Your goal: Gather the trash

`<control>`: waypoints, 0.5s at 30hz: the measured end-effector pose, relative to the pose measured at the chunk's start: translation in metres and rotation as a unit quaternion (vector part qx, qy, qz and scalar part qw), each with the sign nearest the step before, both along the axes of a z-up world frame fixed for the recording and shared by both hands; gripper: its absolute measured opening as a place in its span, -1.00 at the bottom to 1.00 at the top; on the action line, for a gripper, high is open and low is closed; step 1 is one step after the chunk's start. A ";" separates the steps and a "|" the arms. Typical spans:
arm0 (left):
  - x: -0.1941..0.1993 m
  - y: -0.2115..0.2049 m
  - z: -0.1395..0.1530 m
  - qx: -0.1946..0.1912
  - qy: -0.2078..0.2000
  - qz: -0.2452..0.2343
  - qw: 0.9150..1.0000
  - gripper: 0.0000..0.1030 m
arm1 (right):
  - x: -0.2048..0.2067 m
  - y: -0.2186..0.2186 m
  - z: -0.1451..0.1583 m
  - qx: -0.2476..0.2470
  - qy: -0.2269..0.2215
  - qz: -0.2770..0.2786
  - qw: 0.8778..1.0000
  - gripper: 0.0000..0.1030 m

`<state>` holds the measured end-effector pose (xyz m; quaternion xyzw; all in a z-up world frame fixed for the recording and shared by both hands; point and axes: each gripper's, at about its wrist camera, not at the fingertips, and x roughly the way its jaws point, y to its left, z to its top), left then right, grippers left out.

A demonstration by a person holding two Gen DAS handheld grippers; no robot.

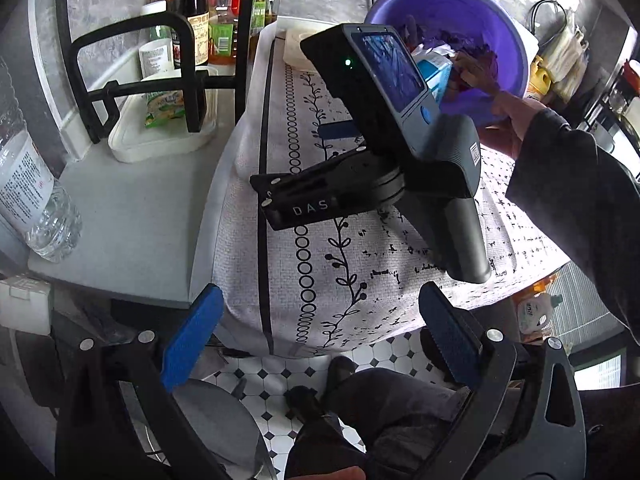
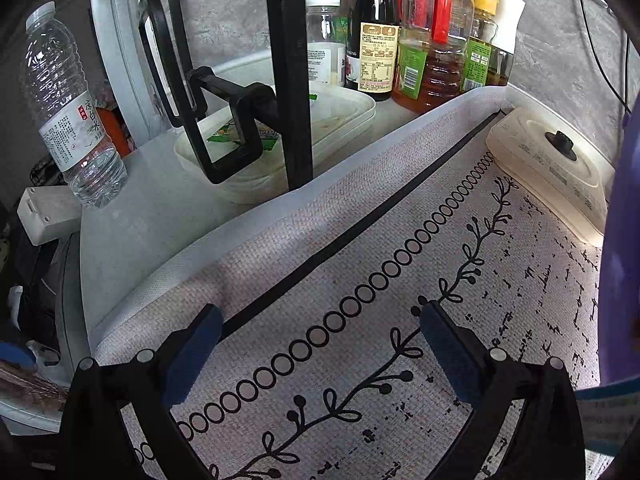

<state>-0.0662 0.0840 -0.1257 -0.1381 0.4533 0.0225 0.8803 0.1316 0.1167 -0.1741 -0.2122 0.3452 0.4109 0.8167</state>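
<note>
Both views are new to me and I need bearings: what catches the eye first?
The purple basin, tilted at the far right of the patterned cloth, with a hand on its rim and trash inside. The right gripper lies on the cloth before it. Bottles crowd the back left corner.

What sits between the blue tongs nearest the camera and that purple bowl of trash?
In the left wrist view, the other handheld tongs lie on the patterned cloth between the left tongs and the purple bowl.

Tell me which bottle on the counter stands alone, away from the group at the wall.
The clear plastic water bottle with the white label, standing by itself at the counter's left edge; the dark sauce bottle and amber oil bottle cluster at the grey wall.
</note>
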 end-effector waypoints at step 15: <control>0.014 0.010 0.008 0.006 -0.008 0.015 1.000 0.88 | 0.000 0.001 0.000 0.000 0.000 -0.001 1.000 0.88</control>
